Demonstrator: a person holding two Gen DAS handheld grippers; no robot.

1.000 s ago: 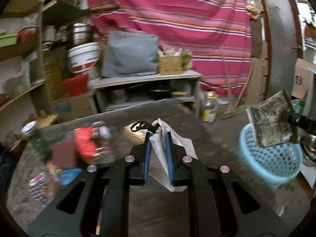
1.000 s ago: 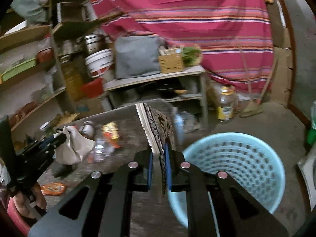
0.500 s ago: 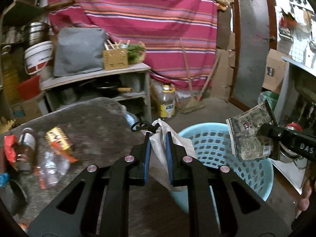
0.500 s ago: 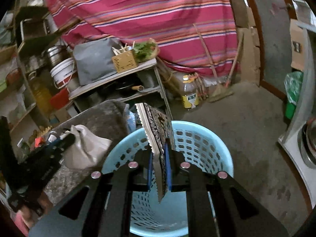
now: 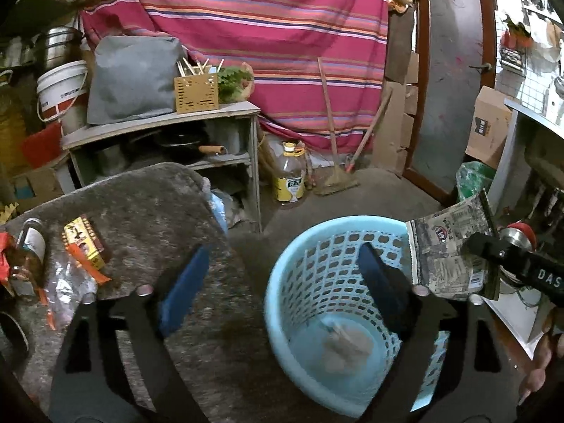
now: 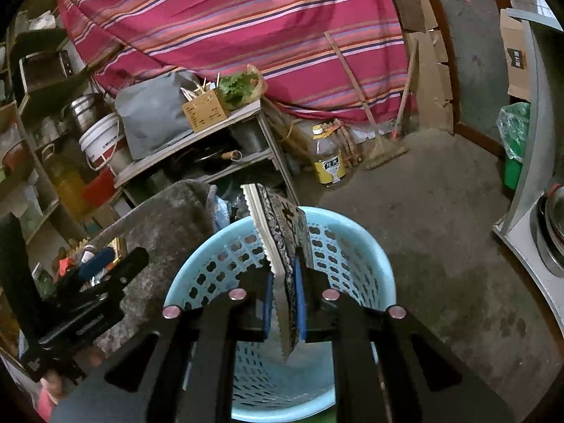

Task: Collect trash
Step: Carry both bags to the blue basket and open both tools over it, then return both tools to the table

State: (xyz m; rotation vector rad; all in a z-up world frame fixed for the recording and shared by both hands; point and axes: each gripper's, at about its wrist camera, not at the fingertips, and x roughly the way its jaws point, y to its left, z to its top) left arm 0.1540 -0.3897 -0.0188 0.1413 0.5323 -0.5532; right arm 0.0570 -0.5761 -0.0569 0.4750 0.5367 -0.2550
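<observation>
Now the left gripper (image 5: 282, 282) has its blue-padded fingers spread wide and empty above the pale blue perforated plastic basket (image 5: 299, 246); half a second ago they pinched a crumpled white paper bag, and that bag (image 5: 347, 347) now lies blurred on the basket floor, at about five o'clock from the gripper's midpoint. So one piece of trash is in.

Seen from the left wrist, the right gripper (image 6: 283, 303) comes in at three o'clock, its fingers pressed together on a flat printed foil snack packet with a serrated edge (image 6: 282, 243). In its own view the packet stands upright directly over the basket's opening, so its release looks like the next step; it has not dropped yet.

More remains. On the grey felt-covered table (image 5: 158, 204), at nine o'clock of the left gripper, lie a yellow and red cardboard packet (image 5: 83, 239), a crushed clear plastic bottle (image 5: 63, 289) and a dark glass jar with a metal lid (image 5: 31, 246), all untouched. With its fingers already apart, the left gripper is likely free to swing back for those.
</observation>
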